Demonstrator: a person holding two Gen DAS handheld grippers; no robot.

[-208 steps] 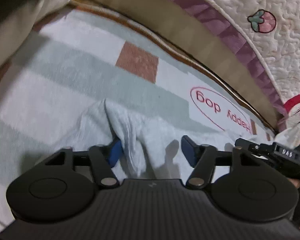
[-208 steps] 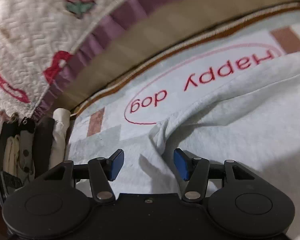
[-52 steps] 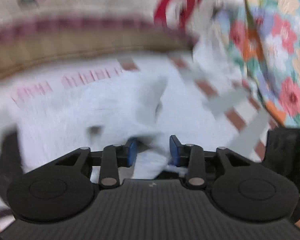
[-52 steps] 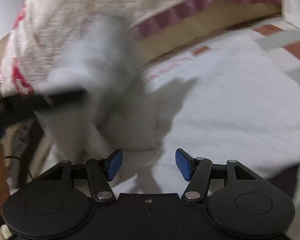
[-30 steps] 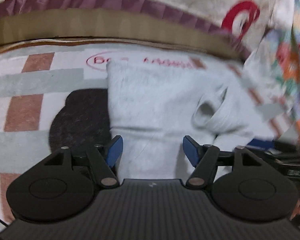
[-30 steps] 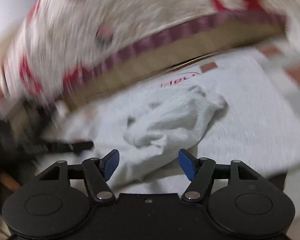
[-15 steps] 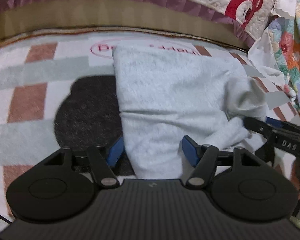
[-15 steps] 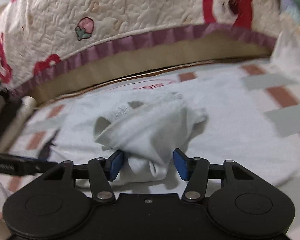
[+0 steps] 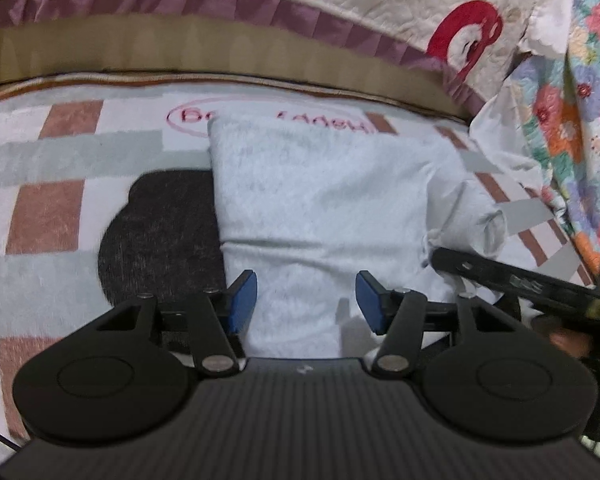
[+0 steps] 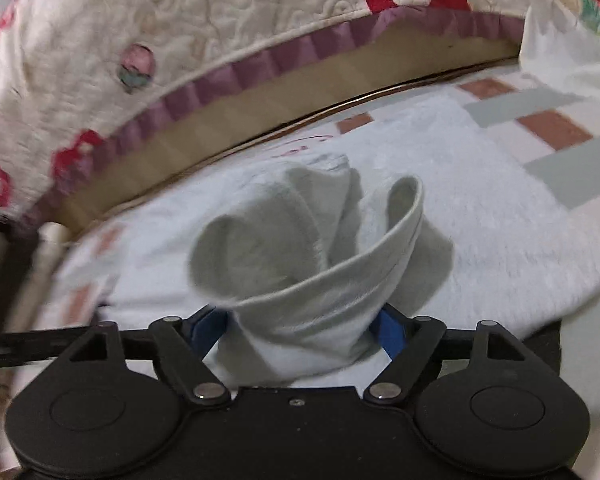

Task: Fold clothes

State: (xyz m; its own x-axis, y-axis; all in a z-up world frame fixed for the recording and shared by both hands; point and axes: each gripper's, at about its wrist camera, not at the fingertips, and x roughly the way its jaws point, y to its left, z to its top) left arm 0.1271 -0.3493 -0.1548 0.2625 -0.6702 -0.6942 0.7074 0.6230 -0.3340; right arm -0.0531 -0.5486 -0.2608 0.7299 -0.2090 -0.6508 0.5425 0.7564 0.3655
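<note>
Pinching a bunched sleeve, the right gripper holds it tight. The left gripper gapes wide over the pale shirt on the mat.

Pale grey garment; checked white, grey and rust blanket; cream quilt with red motifs and purple trim.

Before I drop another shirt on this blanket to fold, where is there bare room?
Bare blanket lies left of the dark cloth, toward the quilt. The middle is taken by the pale garment; its sleeve is bunched in the right gripper. The far right is crowded by floral fabric.
</note>
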